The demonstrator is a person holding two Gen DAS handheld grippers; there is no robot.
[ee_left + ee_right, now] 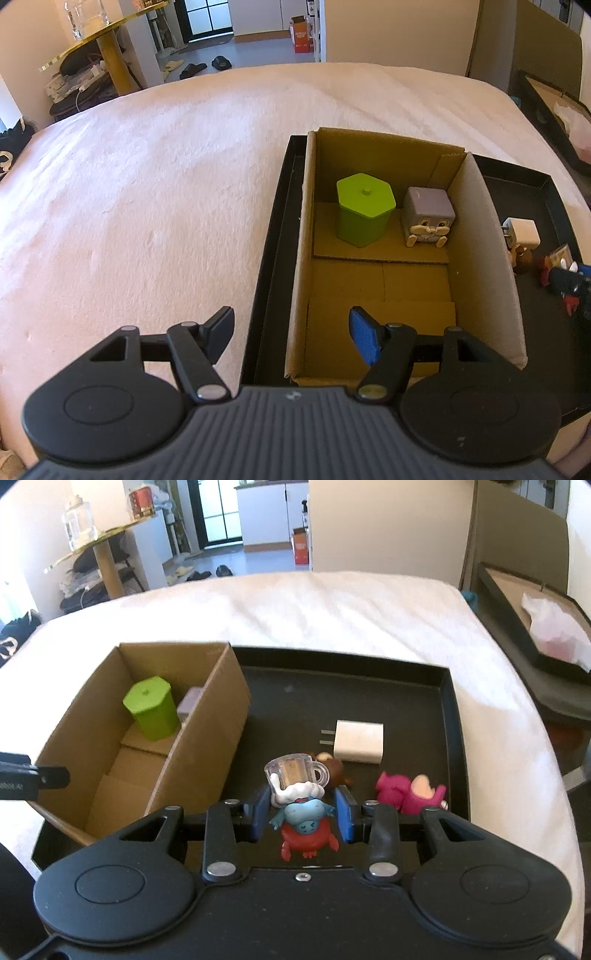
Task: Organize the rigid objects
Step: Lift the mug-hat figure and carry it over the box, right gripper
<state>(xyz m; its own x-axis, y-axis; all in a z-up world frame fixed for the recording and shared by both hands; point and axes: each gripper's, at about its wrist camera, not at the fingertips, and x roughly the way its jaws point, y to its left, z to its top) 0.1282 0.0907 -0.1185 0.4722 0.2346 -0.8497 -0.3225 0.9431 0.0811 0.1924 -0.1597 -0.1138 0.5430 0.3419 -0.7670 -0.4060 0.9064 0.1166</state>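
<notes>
A cardboard box [480,236] stands in the left part of a black tray [448,716]. Inside it are a green hexagonal container [364,208] and a grey cube rabbit figure [428,218]; both also show in the right wrist view [153,709]. My left gripper [291,336] is open and empty over the box's near left edge. My right gripper [301,812] is shut on a blue and red toy figure holding a clear mug [301,805], above the tray. A white charger [358,741], a brown figure [334,768] and a pink figure [406,794] lie on the tray.
The tray sits on a bed with a pale cover [147,184]. A second black tray with a pink bag [546,635] stands off the bed's right side. A shelf with a glass jar [79,520] is at the far left.
</notes>
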